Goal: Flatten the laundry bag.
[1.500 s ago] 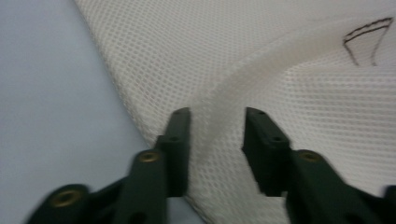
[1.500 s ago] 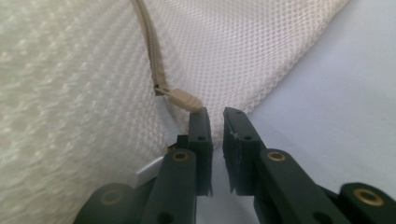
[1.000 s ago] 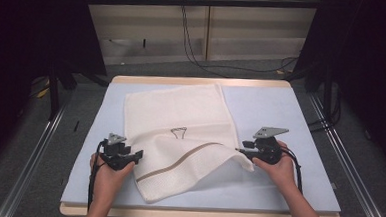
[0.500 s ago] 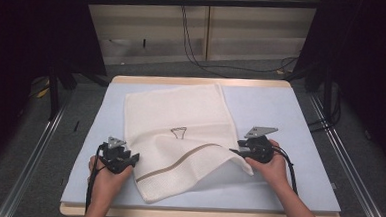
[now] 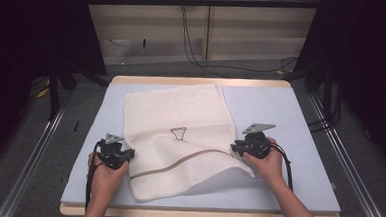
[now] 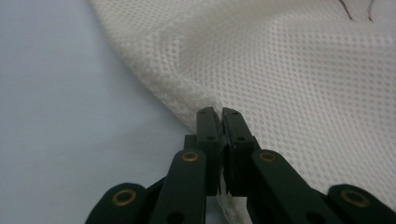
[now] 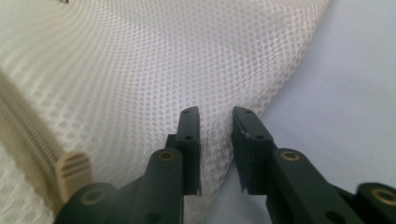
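While pinching mesh bag, left gripper.

bare blue table right of mesh bag, narrow strip left, far edge open

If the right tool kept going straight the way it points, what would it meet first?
Probably the white mesh bag: the right tool has its jaws, just closing, astride the bag's edge with a gap still showing, and mesh lies directly ahead.

Mesh bag on table; left gripper at left edge, right gripper at right edge.
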